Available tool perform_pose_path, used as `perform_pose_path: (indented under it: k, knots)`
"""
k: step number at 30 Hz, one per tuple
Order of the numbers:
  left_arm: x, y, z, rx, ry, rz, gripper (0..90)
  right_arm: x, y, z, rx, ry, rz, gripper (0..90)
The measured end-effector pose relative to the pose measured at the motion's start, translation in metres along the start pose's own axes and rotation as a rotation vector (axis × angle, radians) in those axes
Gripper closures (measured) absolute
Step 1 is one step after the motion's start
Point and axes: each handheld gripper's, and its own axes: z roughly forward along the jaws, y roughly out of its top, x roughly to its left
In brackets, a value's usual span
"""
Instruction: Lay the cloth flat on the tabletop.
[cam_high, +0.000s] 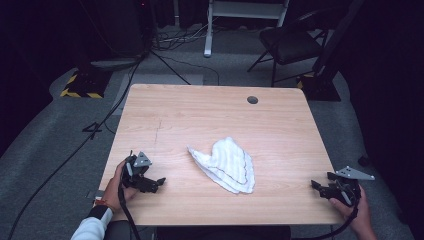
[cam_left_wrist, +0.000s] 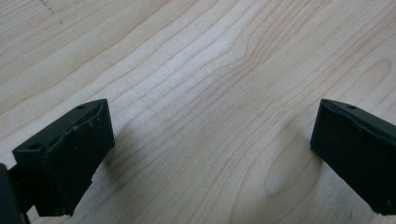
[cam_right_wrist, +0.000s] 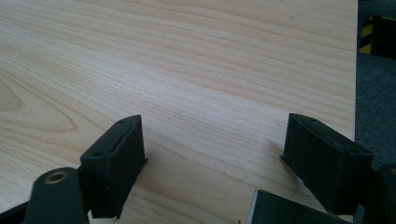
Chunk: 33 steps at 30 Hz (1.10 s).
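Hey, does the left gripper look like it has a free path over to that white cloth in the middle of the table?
Probably yes: the left gripper sits open, with bare table between it and the white cloth.

Left gripper: black body, grey three-cornered plate on top, black cable trailing toward table's near edge. Jaws black, blocky, matte; small screw holes in upper faces; pale scuffs along one edge.

Right gripper: same black build, grey three-cornered plate, black cable. Round brass-coloured insert in arm beside one jaw.

Left forearm: white sleeve, orange band at wrist.
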Motion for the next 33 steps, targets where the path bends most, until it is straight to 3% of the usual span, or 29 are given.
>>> perform_pose_path:
  k: [3, 8, 13, 16, 19, 22, 25, 33]
  knots:
    - [-0.003, 0.001, 0.0, -0.001, 0.002, -0.004, 0.0, 0.0, 0.0, 0.0, 0.001, 0.0, -0.001, 20.6]
    - [-0.011, 0.0, -0.001, -0.021, 0.015, 0.054, 0.3, 0.0, 0.001, 0.001, 0.0, 0.008, -0.007, 20.7]
    - [-0.013, 0.001, 0.002, -0.015, -0.032, 0.071, 0.3, 0.0, 0.004, 0.003, 0.006, 0.039, -0.033, 21.7]
    - [-0.013, 0.003, 0.003, 0.001, -0.055, 0.065, 0.1, 0.002, 0.009, 0.003, 0.038, 0.052, -0.047, 26.7]
    - [-0.016, 0.006, 0.005, 0.005, -0.059, 0.066, 0.2, 0.009, 0.013, 0.005, 0.023, 0.059, -0.104, 25.6]
    - [-0.019, 0.011, 0.01, -0.002, -0.063, 0.073, 0.3, 0.019, 0.021, 0.006, -0.019, 0.115, -0.149, 28.6]
    - [-0.023, 0.017, 0.015, -0.003, -0.078, 0.087, 0.4, 0.032, 0.031, 0.006, -0.029, 0.135, -0.223, 33.1]
    - [-0.034, 0.035, 0.031, -0.003, -0.119, 0.138, 0.4, 0.07, 0.063, 0.011, -0.063, 0.256, -0.365, 38.1]
